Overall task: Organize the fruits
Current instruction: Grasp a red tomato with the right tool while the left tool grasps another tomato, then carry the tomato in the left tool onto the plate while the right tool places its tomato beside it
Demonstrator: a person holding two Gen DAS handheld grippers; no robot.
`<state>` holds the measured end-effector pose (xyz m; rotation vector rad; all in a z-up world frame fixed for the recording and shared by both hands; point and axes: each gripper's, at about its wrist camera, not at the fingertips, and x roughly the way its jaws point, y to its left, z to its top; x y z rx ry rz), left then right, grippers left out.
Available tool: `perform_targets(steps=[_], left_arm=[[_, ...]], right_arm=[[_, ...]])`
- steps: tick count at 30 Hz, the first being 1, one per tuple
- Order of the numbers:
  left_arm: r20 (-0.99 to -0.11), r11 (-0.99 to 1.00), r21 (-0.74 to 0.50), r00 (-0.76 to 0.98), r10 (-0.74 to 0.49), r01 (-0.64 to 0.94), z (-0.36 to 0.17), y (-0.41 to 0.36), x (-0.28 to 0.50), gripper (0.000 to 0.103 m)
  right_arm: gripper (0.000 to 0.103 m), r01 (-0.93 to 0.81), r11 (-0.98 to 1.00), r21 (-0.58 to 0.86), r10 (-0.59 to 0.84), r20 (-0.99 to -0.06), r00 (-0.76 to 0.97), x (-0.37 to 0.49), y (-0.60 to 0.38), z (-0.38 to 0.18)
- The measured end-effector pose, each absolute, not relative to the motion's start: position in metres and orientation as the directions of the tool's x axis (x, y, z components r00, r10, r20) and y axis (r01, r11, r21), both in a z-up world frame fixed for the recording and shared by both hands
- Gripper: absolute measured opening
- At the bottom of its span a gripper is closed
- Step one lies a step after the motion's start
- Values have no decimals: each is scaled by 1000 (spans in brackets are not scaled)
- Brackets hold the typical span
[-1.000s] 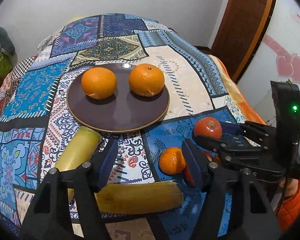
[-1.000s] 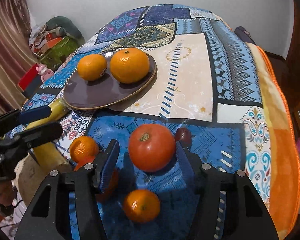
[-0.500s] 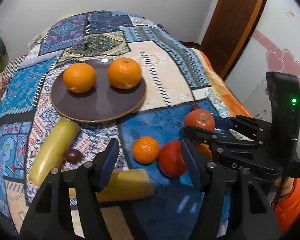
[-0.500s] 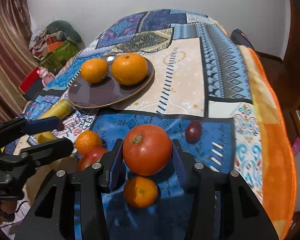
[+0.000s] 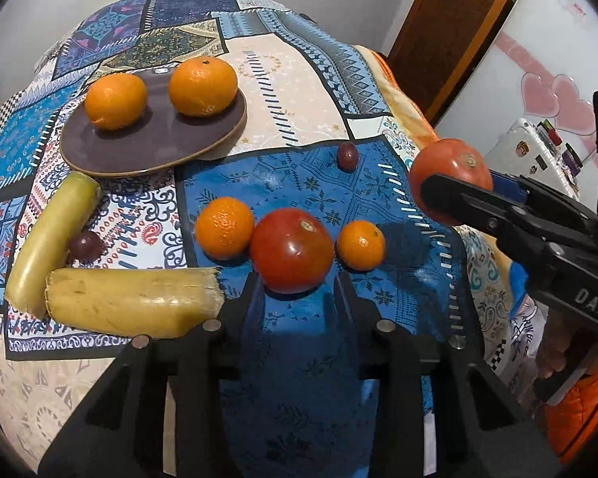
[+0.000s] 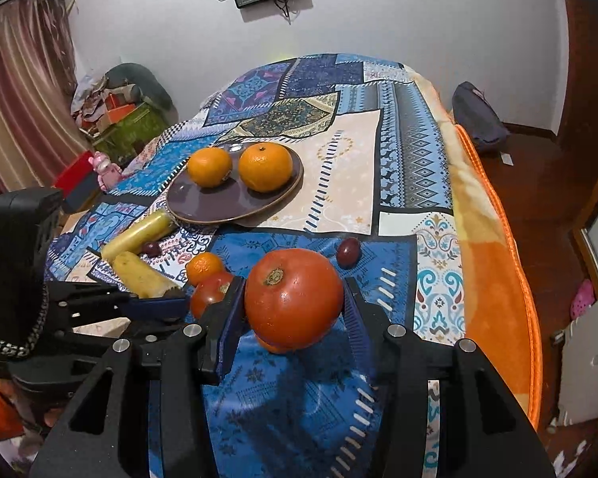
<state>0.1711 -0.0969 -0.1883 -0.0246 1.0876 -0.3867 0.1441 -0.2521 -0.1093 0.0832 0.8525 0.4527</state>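
Observation:
My right gripper is shut on a big red tomato and holds it above the blue patch of the cloth; the left wrist view shows that tomato at the right. A second tomato lies on the cloth between the fingertips of my left gripper. Those jaws are closing, with the pads near its sides but not seen pressing. Two small mandarins flank it. Farther back, a brown plate carries two oranges.
Two yellow banana pieces lie at the left with a dark grape between them. Another grape sits beyond the tomatoes. The patchwork cloth's orange edge drops to the floor at the right. Clutter is stacked at the far left.
My left gripper swung right, from over the banana to around the lying tomato, and its jaws narrowed. My right gripper closed on its tomato and lifted it off the cloth.

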Motion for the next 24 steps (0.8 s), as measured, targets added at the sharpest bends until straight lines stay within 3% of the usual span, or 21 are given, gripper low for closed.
perform_targets(steps=[7,12,17,24], left_arm=[[-861,941,-147,430,-273,304,-190,-113,183,58],[-862,947,-109,446,-241,301,-193,-118,195,59],[-861,951,-93,455,-226,294,-200,-119,200,52],[-851,936,-126,448,-272,329,-195,-113,195,52]], right_arm=[[44,-344,902,262,422,-708,566,144,-254,-113],[44,-331,904,270,419,-710,566,146,-260,-115],[44,-318,906,281,418,-714,561,150,-263,-120],[44,-315,904,289,423,-710,563,153,-262,-119]])
